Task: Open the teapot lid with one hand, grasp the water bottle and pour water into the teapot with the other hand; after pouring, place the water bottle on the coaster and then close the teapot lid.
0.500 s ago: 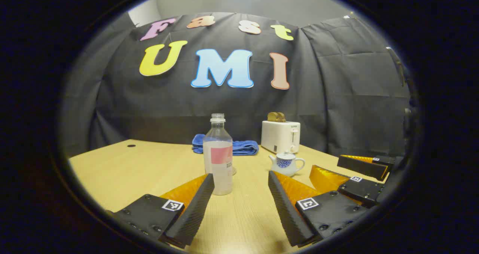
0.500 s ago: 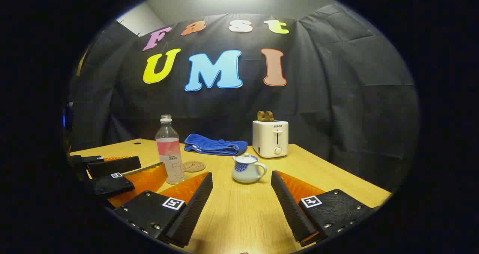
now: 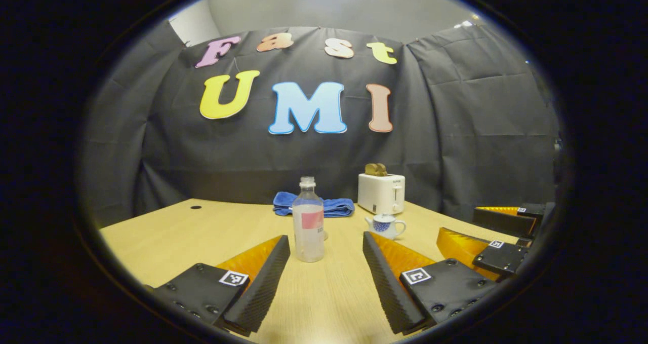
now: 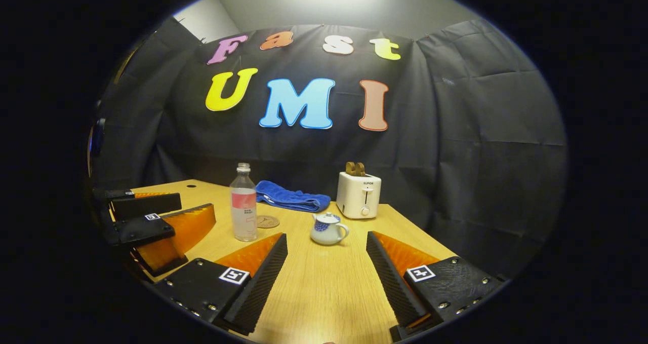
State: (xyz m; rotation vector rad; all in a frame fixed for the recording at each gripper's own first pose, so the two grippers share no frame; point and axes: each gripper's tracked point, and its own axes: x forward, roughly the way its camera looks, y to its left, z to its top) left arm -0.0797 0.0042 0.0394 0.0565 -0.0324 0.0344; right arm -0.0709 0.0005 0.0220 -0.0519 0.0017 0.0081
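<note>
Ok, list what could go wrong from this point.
1. The water bottle has no cap and is tall and narrow; a clumsy grasp by the open left gripper could tip and spill it.
2. The teapot lid knob is small; the right gripper may slip off it.

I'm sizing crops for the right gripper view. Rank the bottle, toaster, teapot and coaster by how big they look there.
1. Bottle, the tallest.
2. Toaster. It looks close to the bottle in area and stands farther back, so these two could swap.
3. Teapot.
4. Coaster, a flat disc partly behind the bottle.
</note>
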